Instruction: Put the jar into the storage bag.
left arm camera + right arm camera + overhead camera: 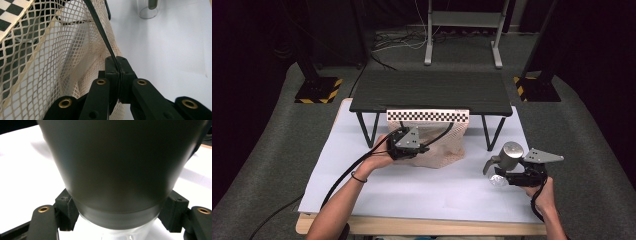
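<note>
At the centre of the high view, the left gripper point(404, 145) is pressed against a cream mesh bag point(444, 145) that hangs from the front edge of a low black stand point(432, 90), under a checkered strip point(428, 115). In the left gripper view its jaws are closed together on a thin black strap point(100, 27) of the bag, which runs from the fingertips up toward the top of the frame, with the netting point(50, 62) spread across the left half.

At the lower right of the high view, the right gripper point(507, 172) holds a grey metal cup-like piece with a glass base point(509, 155), just above the white table surface point(412, 190) and well apart from the bag. In the right gripper view the jaws are clamped on either side of this object point(120, 170) near its lower rim, and its dark grey body takes up the upper and middle frame. The same object shows at the top of the left gripper view point(149, 8).
</note>
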Tool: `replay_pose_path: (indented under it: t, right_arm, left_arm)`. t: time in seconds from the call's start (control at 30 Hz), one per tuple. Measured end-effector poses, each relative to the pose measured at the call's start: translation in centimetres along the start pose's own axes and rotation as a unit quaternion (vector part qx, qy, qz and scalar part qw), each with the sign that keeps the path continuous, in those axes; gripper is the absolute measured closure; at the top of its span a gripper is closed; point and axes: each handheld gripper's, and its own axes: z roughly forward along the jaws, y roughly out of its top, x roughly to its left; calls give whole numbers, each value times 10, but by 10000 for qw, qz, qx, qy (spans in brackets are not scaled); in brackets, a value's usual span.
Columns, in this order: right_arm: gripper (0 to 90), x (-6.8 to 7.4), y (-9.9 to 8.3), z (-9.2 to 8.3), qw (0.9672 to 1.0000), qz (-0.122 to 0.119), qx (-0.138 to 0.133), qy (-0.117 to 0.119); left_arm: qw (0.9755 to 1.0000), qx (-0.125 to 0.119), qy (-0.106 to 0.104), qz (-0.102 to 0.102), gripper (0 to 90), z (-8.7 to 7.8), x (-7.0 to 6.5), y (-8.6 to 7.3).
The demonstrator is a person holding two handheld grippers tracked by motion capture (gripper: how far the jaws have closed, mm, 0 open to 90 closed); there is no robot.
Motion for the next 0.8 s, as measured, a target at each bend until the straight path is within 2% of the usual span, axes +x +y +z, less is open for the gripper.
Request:
replay_pose_path:
  t: [0.13, 0.3, 0.8]
  right_arm:
    - [292, 5, 1, -1, 9998, 51, 6, -206]
    - [295, 14, 4, 0, 9994, 39, 61, -343]
    - [298, 36, 23, 5, 9988, -5, 114, -481]
  left_arm:
    - [10000, -20, 12, -8, 878, 0, 0, 1]
    - [10000, -10, 23, 7, 878, -1, -1, 1]
    - [10000, -8, 38, 24, 879, -1, -1, 2]
